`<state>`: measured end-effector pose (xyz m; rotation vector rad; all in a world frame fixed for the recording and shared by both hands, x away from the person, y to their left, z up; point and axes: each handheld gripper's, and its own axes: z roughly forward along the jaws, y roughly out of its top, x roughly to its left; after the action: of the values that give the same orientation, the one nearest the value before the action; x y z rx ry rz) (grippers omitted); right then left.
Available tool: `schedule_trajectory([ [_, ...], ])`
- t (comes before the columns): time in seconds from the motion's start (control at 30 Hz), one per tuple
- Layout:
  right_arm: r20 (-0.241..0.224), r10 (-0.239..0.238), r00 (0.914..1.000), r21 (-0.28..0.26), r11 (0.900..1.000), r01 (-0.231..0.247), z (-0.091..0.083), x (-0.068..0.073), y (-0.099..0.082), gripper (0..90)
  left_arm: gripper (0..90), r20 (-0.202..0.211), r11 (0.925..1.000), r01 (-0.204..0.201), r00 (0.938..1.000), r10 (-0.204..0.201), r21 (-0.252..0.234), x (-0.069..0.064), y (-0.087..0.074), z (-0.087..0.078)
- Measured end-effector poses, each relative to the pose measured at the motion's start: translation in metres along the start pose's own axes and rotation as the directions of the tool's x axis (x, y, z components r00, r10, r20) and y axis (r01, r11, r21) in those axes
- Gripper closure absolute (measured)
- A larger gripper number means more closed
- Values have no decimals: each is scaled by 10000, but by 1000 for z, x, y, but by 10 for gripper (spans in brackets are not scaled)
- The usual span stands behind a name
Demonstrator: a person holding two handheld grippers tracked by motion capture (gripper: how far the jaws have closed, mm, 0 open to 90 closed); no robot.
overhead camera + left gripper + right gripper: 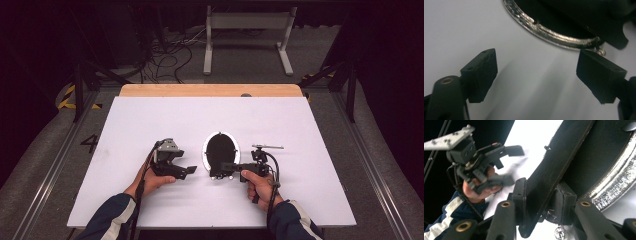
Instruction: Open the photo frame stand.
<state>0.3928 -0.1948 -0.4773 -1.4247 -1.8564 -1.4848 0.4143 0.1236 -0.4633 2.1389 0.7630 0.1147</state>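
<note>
An oval frame [220,148] with a glittery silver rim [554,38] and a black middle lies on the white table top [150,120]. My right gripper [223,168] is at the frame's near end, shut on a flat black strut [564,157] that belongs to the frame; the silver rim [616,185] runs just beyond the jaws. My left gripper [191,170] is held to the left of the frame and stands open with nothing between its pads [482,72], above bare table. The right gripper view also catches that left gripper [499,165], blurred, and the hand holding it.
The table's far edge is a wooden strip [210,90]. Beyond it on the floor stand a white metal frame [247,30] and loose cables [167,55]. Metal rails run along both sides of the table.
</note>
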Motion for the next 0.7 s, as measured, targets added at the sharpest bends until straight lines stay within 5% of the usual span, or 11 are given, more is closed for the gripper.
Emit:
schedule_trajectory([
  [0.23, -240, -374, 9990, 40, 9993, 375, -1, 1, 0, 702, 179, 665, 9984, 573, 9962, -570, -23, 7, 14, 19],
  [0.3, -316, -519, 9982, 87, 9986, 522, -1, 0, 1, 705, 181, 1065, 9939, 1079, 9888, -1050, -219, 12, 18, 22],
  [0.47, -238, -1065, 9940, 174, 9941, 1070, 0, 4, 2, 706, 166, 1452, 9891, 1468, 9789, -1438, -104, 18, 24, 29],
  [0.5, -239, -1228, 9921, 213, 9921, 1233, -1, 6, 2, 708, 164, 1606, 9824, 1857, 9705, -1800, -216, 20, 28, 32],
  [0.6, -235, -1504, 9883, 243, 9882, 1510, -1, 8, 2, 711, 143, 1749, 9828, 1843, 9682, -1790, -148, 21, 29, 35],
  [0.7, -357, -1638, 9858, 201, 9862, 1646, -1, 8, 1, 721, 147, 1994, 9711, 2378, 9528, -2287, -223, 26, 30, 36],
])
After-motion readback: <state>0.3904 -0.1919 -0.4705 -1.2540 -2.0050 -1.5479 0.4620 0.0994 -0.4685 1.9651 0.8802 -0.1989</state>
